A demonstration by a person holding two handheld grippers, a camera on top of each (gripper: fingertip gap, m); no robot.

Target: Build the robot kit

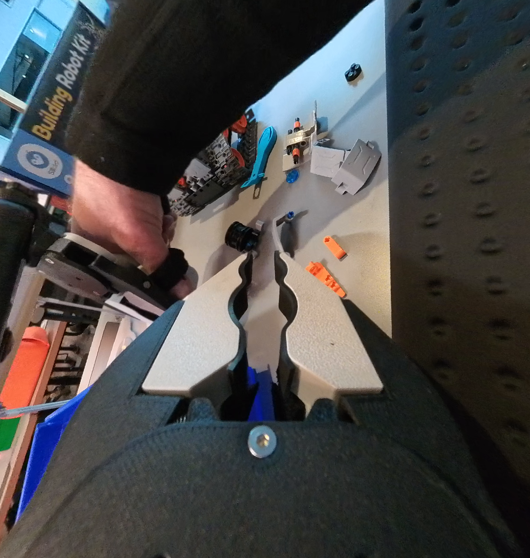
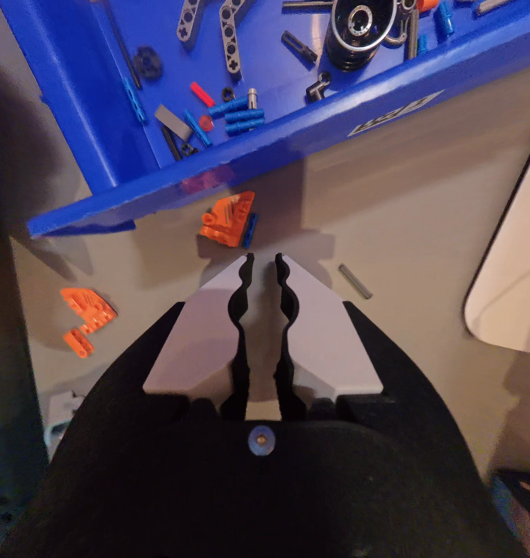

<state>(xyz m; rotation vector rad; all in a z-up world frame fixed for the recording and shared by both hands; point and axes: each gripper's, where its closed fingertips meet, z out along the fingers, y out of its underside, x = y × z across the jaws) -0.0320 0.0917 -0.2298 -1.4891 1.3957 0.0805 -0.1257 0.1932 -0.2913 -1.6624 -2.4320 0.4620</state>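
In the left wrist view my left gripper (image 1: pixel 264 255) is slightly open and empty, low over the grey table (image 1: pixel 357 302). Its left fingertip is right at a black wheel hub (image 1: pixel 238 238). A curved grey piece (image 1: pixel 276 234) lies just past the right fingertip. In the right wrist view my right gripper (image 2: pixel 264 256) is slightly open and empty above the table. An orange panel piece (image 2: pixel 227 222) with a blue pin (image 2: pixel 250 231) beside it lies just ahead of its tips. A person's hand (image 1: pixel 118 217) holds the other gripper at the left of the left wrist view.
Blue tray (image 2: pixel 287 136) holds a black wheel (image 2: pixel 360 30), grey beams (image 2: pixel 230 45) and blue pins (image 2: pixel 242 116). Orange pieces (image 2: pixel 88 308), grey axle (image 2: pixel 355 280). Left view: tracked model (image 1: pixel 215 169), blue tool (image 1: pixel 259 157), grey panels (image 1: pixel 345 164), orange pieces (image 1: pixel 325 274), black perforated body (image 1: pixel 469 211). Left tips to right tips: about 15 centimeters. From the right gripper's tips to the black wheel hub (image 1: pixel 238 238) is close to 11 centimeters.
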